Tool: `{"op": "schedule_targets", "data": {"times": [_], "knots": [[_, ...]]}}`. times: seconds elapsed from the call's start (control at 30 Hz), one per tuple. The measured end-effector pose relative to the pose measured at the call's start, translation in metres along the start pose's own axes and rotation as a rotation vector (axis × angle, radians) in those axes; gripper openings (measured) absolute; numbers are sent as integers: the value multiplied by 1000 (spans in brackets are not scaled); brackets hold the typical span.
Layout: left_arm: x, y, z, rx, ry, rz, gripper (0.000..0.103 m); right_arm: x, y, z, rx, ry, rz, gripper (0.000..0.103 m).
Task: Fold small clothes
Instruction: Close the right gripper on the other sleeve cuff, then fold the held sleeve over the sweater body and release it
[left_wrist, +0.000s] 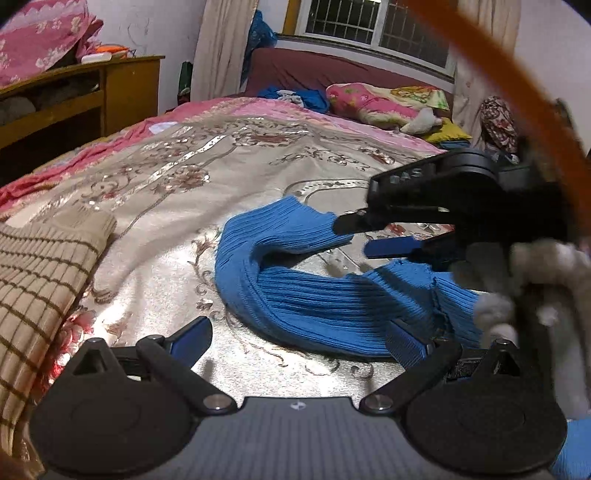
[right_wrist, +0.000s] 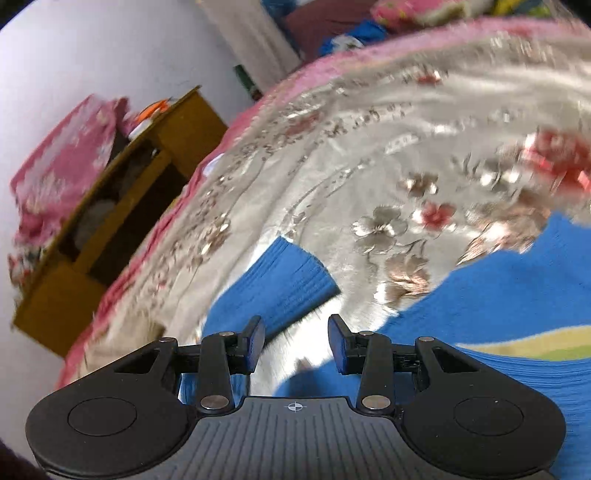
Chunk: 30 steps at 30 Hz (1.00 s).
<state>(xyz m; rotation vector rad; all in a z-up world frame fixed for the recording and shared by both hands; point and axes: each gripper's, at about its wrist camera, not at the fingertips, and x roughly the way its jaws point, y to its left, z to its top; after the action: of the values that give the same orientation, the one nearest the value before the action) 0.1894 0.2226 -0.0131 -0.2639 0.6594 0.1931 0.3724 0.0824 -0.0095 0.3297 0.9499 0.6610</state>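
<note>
Left wrist view: left claw (left_wrist: 301, 341), fingers wide apart, nothing between them; its right finger rests against the blue ribbed sweater (left_wrist: 332, 295), which lies crumpled on the bed's silver floral bedspread (left_wrist: 177, 184) at centre frame, one sleeve curled upward. Right claw (left_wrist: 356, 236), at right of frame, jaws apart just beside the sleeve cuff, gripping nothing. Beige checked garment (left_wrist: 40, 266), lower left. Wooden cabinet (left_wrist: 92, 96), upper left.

Right wrist view, blurred: right claw (right_wrist: 296, 341), jaws parted, empty. Blue ribbed sweater (right_wrist: 498, 295) at lower right; its sleeve lies just beyond the left finger.
</note>
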Motion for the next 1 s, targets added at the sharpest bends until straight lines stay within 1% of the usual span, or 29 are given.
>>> {"op": "schedule_targets", "data": {"times": [0.17,0.33,0.4,0.5,0.53,0.57,0.6,0.63,0.7,0.83,0.93,1.0], "knots": [[1,5,0,-6,1,2,103,30,-7,3,120,24,27,39],[3,6,-1,-10,5,2,103,43,-14,5,208,2,51,40],[3,7,-2,-11,5,4,103,45,-15,5,221,-6,56,39],[3,7,-1,-12,4,7,103,46,-12,5,200,-24,37,37],[3,7,-1,-13,4,7,103,47,-9,6,184,-30,23,27],[2,7,-2,-14,2,7,103,48,-7,6,173,-30,12,19],[2,8,-2,-15,-1,6,103,50,-7,7,169,-23,7,7],[2,8,-2,-16,-4,5,103,50,-7,7,172,-20,6,6],[1,9,-1,-18,-9,2,103,44,-7,8,164,-37,11,4],[0,7,-1,-13,-20,-2,103,18,-8,20,170,-101,42,4],[-2,4,-1,0,-28,-11,103,-12,-9,33,164,-159,57,4],[-3,1,-2,10,-37,-18,103,-39,-12,39,157,-199,63,4]]}}
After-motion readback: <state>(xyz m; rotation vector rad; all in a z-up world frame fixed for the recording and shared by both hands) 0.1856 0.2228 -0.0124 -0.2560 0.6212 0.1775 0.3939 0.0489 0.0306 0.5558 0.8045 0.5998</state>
